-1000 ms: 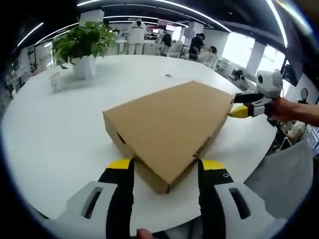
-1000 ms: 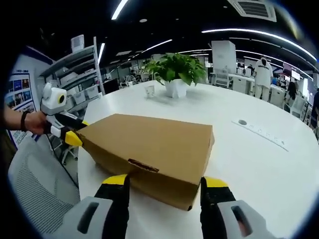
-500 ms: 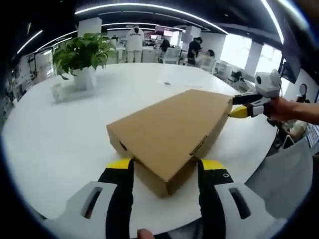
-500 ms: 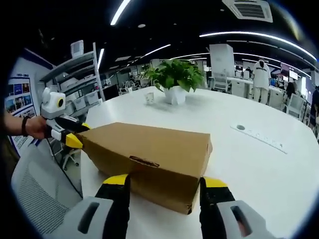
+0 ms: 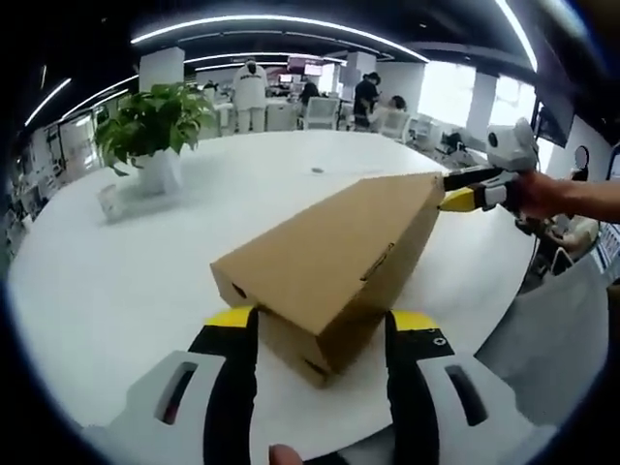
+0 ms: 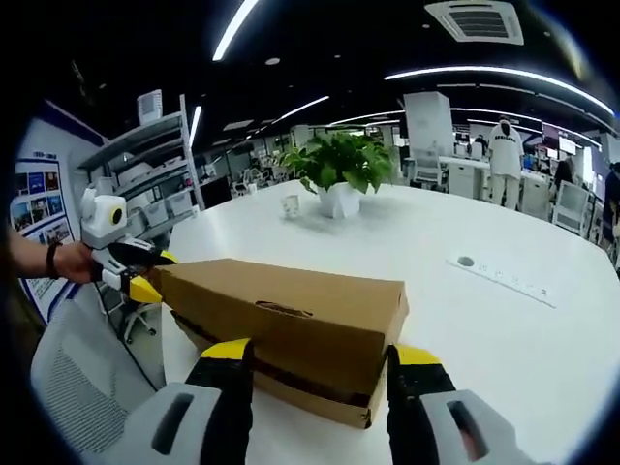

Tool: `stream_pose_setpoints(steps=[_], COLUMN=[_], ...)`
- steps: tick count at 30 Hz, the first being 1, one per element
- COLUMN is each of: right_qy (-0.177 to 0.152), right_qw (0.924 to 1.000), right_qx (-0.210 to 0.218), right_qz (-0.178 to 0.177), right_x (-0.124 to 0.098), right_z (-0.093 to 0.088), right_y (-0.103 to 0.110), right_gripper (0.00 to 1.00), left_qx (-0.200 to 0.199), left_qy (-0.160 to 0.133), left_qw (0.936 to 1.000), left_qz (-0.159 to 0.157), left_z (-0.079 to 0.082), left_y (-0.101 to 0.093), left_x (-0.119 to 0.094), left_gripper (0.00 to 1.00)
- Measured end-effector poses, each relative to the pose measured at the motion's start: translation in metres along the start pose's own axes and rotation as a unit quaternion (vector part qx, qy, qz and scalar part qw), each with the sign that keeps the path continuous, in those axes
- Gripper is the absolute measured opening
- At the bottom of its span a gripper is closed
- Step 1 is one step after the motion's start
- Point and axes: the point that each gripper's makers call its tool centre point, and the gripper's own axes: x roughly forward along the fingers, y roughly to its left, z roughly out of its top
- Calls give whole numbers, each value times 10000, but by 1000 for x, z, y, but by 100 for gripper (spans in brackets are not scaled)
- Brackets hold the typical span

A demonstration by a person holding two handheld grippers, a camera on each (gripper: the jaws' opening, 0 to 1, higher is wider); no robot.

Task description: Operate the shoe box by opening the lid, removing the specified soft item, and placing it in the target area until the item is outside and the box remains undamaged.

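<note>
One broad white round table carries the matte cardboard shoe box, its lid tilted ajar; the right gripper view shows the dark gap. Left gripper and right gripper straddle opposite corners, jaws wide, beyond a leafy potted plant

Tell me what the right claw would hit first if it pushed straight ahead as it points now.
Most likely the cardboard shoe box: its partly raised lid sits directly between and just beyond the right claw, whose jaws stand open either side of the near corner. Exact depth is unclear.

Bright ceiling strips, fisheye-bent edges, sharp.
</note>
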Motion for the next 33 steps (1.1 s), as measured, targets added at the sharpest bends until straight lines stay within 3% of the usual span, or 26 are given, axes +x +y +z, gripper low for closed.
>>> stream_pose_setpoints(steps=[17,33], right_qy=[-294,-347], right_qw=[9994,9985], right_qx=[-154,-410], right_qz=[-31,-101], right_x=[-1,2], right_z=[36,56], right_y=[-3,-6], right_gripper=[51,51], left_qx=[549,1355], left_qy=[-151,-291], left_qw=[9981,9895], left_qz=[231,404], left_z=[22,40], left_y=[11,8], left_x=[-6,-6], left_gripper=[48,44])
